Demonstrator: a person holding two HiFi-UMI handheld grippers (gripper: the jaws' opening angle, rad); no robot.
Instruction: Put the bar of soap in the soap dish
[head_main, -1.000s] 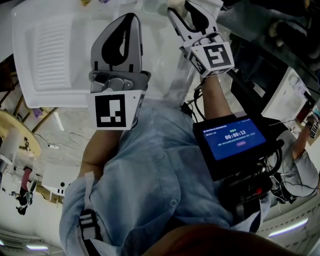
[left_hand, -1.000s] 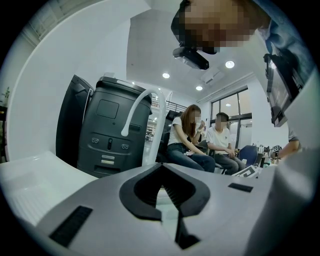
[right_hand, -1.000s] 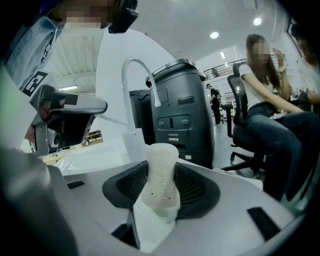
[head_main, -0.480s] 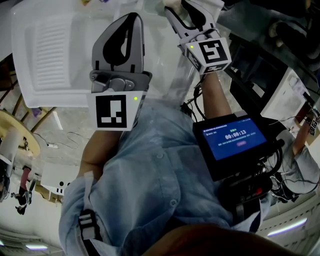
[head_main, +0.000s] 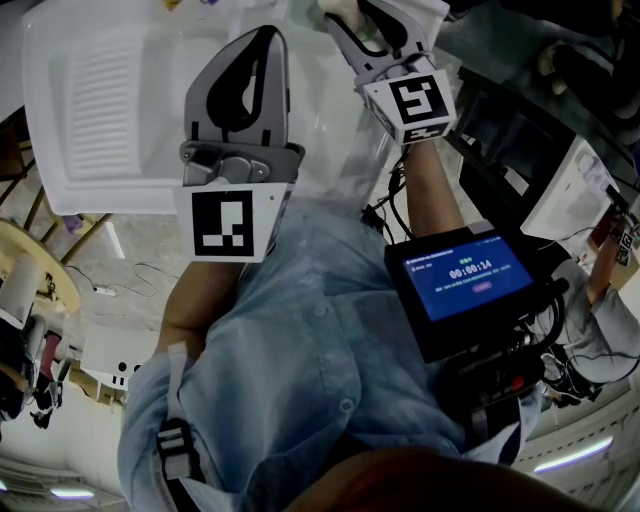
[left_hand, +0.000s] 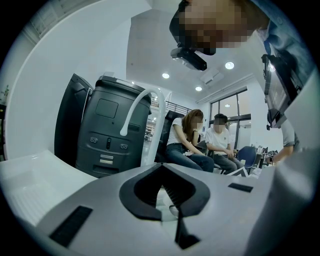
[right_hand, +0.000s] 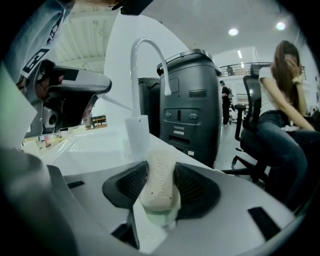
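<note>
A cream bar of soap (right_hand: 159, 176) stands on edge between the black pads of my right gripper (right_hand: 160, 182), which is shut on it. Just under the soap shows a pale green piece (right_hand: 160, 218); I cannot tell what it is. In the head view the right gripper (head_main: 383, 22) reaches over the far edge of the white sink top (head_main: 100, 100), and the soap is hidden there. My left gripper (head_main: 256, 42) hovers over the sink top, jaws closed with nothing between them (left_hand: 175, 220). No soap dish is clearly visible.
A white curved faucet (right_hand: 145, 50) rises ahead of the right gripper, with a dark grey machine (right_hand: 192, 115) behind it. A device with a blue screen (head_main: 465, 275) hangs at the person's chest. People sit on chairs (left_hand: 200, 142) beyond the sink.
In the head view the right gripper has shifted a little up and to the left with the soap. The left gripper has stayed put.
</note>
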